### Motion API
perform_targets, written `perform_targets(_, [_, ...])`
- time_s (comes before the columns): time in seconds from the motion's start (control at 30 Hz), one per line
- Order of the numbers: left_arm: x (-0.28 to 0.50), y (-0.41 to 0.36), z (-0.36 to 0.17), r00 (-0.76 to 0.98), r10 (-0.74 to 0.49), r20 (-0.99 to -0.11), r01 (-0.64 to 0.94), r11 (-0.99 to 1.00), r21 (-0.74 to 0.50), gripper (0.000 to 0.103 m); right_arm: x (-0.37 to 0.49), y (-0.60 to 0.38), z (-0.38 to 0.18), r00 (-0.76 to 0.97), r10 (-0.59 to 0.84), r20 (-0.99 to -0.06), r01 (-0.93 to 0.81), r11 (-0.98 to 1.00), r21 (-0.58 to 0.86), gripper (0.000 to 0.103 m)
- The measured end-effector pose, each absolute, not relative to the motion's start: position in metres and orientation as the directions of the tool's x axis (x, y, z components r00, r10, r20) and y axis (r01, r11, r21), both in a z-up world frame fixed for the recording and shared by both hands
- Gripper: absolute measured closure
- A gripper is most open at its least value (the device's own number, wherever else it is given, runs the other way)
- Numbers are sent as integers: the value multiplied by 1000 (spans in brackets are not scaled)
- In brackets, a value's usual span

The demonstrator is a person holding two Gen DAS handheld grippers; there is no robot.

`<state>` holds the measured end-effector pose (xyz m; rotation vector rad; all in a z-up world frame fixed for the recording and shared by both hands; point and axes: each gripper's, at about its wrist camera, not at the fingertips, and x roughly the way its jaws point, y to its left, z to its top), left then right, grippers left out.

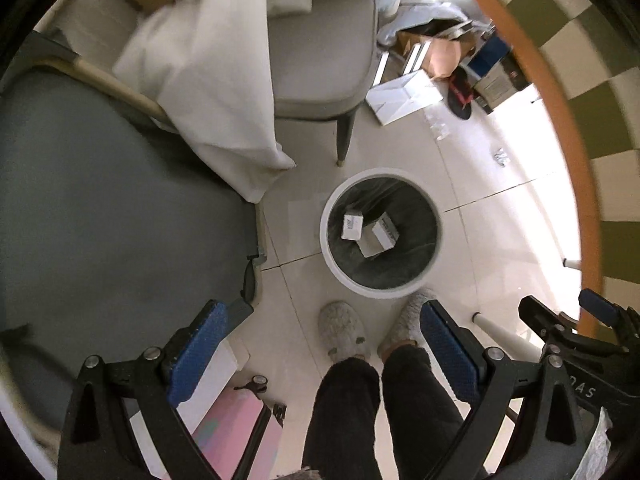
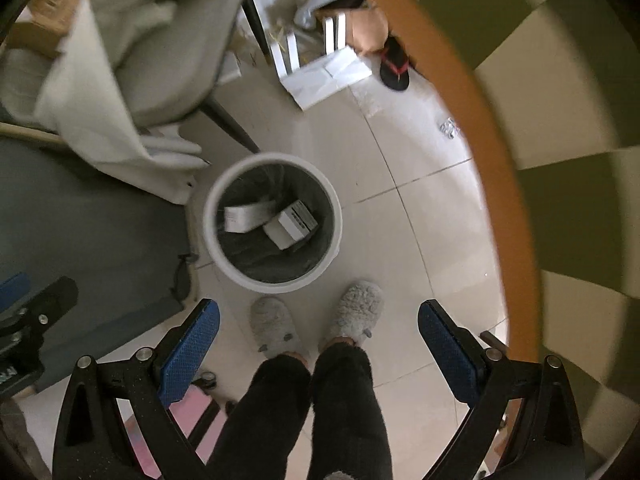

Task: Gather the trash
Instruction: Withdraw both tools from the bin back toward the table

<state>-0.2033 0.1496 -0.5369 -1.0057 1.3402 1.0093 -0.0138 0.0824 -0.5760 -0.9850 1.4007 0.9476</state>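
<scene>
Both views looked straight down at the floor [image 1: 492, 240], over the person's legs and grey fuzzy slippers [image 1: 344, 332].

Far left: a grey-green surface [image 1: 100, 200], with a cream cloth [image 1: 208, 80] draped over its edge and onto a grey chair [image 1: 320, 52]. Lower left, a pink case [image 1: 236, 432] stood on the tiles.

Left tool [image 1: 324, 356]: blue-padded fingers [image 1: 196, 356] spread wide, nothing between them, held above the floor just in front of the bin.

Centre: a white-rimmed trash bin [image 1: 332, 260] with a dark liner stood on the tiles, just beyond the slippers. Two small white boxes [image 1: 370, 230] lay at its bottom, side by side and touching, the right one tilted. In the right wrist view the same bin [image 2: 216, 256] and boxes [image 2: 280, 220] showed left of centre.

Right tool [image 2: 318, 348]: fingers [image 2: 448, 348] likewise spread apart and empty, hanging above the slippers [image 2: 356, 312].

Beyond the bin: a flat white box [image 1: 404, 96], cardboard clutter [image 1: 440, 56], and a black sandal with red straps [image 2: 394, 68]. A small crumpled scrap [image 1: 501, 157] lay on the tiles well apart from the bin.

Right: the orange edge of a round tabletop [image 2: 492, 160] with a green-and-cream check cover.
</scene>
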Motion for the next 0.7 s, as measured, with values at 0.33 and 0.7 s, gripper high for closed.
perform_targets(0.33, [-208, 128, -399, 29, 64, -998, -955, 297, -9, 4, -11, 57, -419, -98, 85, -992, -914, 388, 123, 3])
perform_targets(0.7, [-116, 123, -287, 97, 243, -965, -887, 461, 26, 0, 98, 9, -295, -122, 274, -954, -731, 625, 273, 2])
